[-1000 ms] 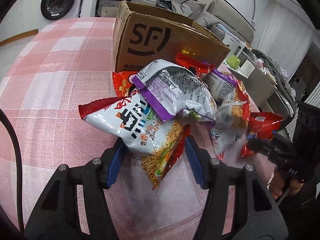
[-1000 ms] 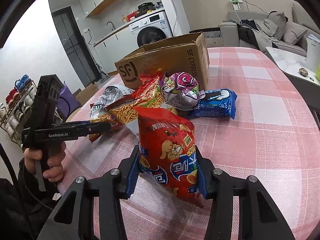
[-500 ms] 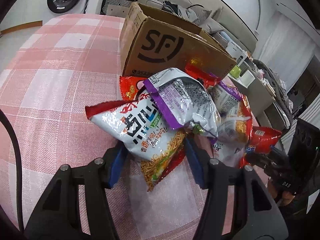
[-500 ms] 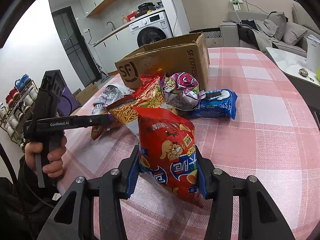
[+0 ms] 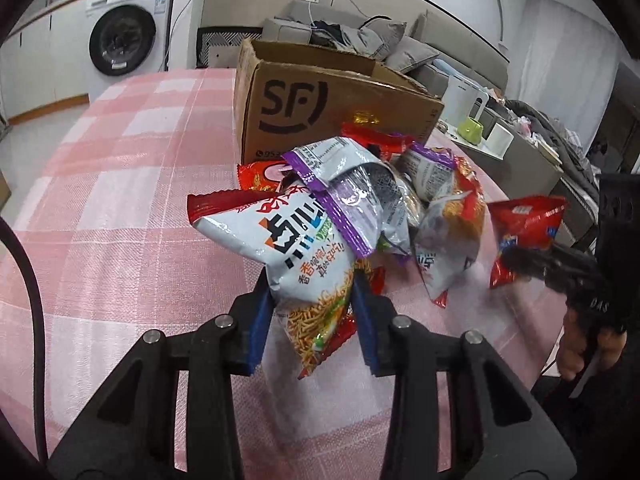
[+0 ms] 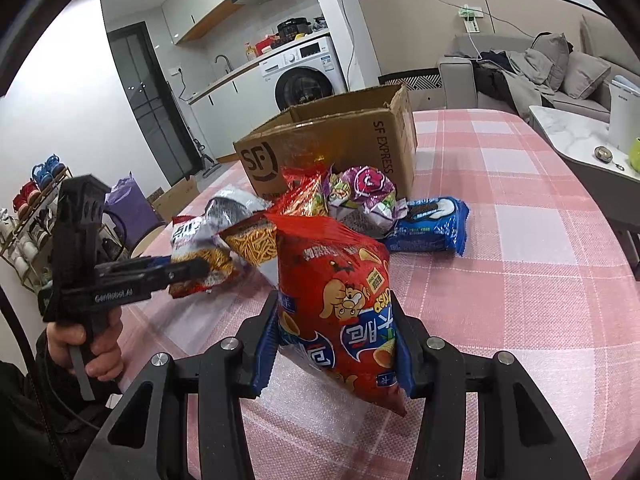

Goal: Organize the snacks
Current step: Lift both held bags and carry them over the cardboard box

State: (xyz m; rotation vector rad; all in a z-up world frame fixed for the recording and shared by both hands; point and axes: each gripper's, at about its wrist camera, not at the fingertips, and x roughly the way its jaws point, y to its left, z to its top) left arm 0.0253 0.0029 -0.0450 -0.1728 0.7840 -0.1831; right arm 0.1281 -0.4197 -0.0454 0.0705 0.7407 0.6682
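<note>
On a pink-checked surface [image 5: 132,184], the left hand-held gripper [image 5: 314,312] has just been closing its jaws on the lower part of a silver-and-red bag of noodle-stick snacks [image 5: 296,248], its blue pads [image 5: 260,320] now pressing the crinkled film from both sides. To the right in the scene, the right hand-held gripper [image 6: 334,352] is clenched around a red bag of crisps [image 6: 340,304], held upright just above the cloth.

The rest of the snacks sit in a loose heap at the middle of the surface: a purple-and-silver packet [image 5: 352,192] lying across the top of the noodle bag, a purple crumpled packet [image 6: 364,192] behind it, and a blue packet of sandwich biscuits [image 6: 428,224] at the right edge of the heap. An open SF cardboard box [image 5: 320,108] stands just beyond them on the far side, the likely home for the bags.

These bags look light, puffed and slippery, and their contents crush easily. A hold on the flat sealed edge or a gathered fold of film seems safer than squeezing the full belly. The noodle bag is overlapped by the purple-and-silver packet, so lifting it may drag or tip that neighbour.
</note>
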